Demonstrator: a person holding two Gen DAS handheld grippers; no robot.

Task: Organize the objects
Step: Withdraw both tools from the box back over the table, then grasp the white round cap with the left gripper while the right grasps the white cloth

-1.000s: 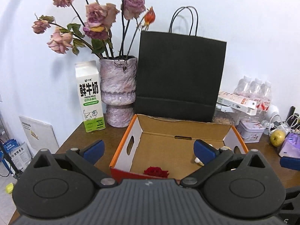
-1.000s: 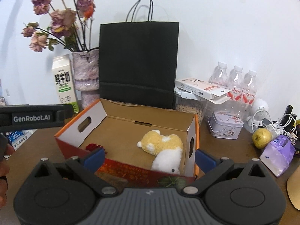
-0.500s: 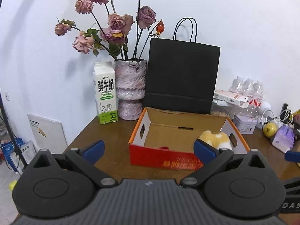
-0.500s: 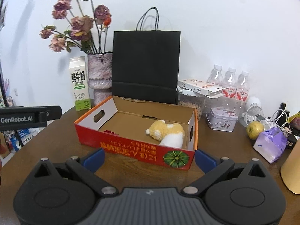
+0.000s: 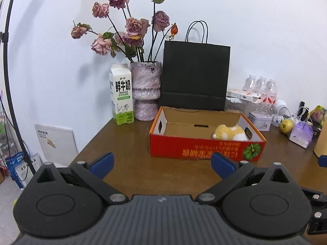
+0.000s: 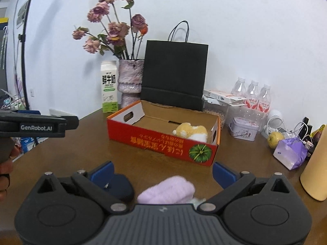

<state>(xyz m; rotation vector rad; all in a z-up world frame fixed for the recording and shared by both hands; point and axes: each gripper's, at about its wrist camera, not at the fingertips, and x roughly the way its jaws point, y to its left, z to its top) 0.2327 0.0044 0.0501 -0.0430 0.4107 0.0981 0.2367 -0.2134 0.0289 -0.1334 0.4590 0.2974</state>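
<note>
Far left, leaning against the white wall beside the table: a white board [image 5: 56,140]. On the brown table [image 5: 126,143], at the back: upright milk carton [image 5: 121,95] touching a mottled purple vase [image 5: 145,90] of dried roses [image 5: 130,28], then a black paper bag [image 5: 195,75] standing against the wall. Just ahead of the bag: open red cardboard box [image 5: 204,149] with a pumpkin print, holding a yellow-and-white plush toy [image 5: 230,132] at its right end. Right of the box: small tin [image 6: 243,130], three water bottles [image 6: 253,94], a yellow-green fruit [image 6: 274,138] and a purple packet [image 6: 290,155], all close together; tan cylinder [image 6: 315,163] at the far edge. Nearest the camera: left gripper [image 5: 162,163] spread wide over bare tabletop, gripping nothing, seen side-on in the right wrist view [image 6: 38,124] with a hand [image 6: 5,173] below it. Right gripper [image 6: 162,171] likewise spread apart, with a pale pink fuzzy item [image 6: 166,192] and a dark blue item [image 6: 120,185] lying on the table between its fingers, neither one pinched; whether the fingers touch them cannot be told
</note>
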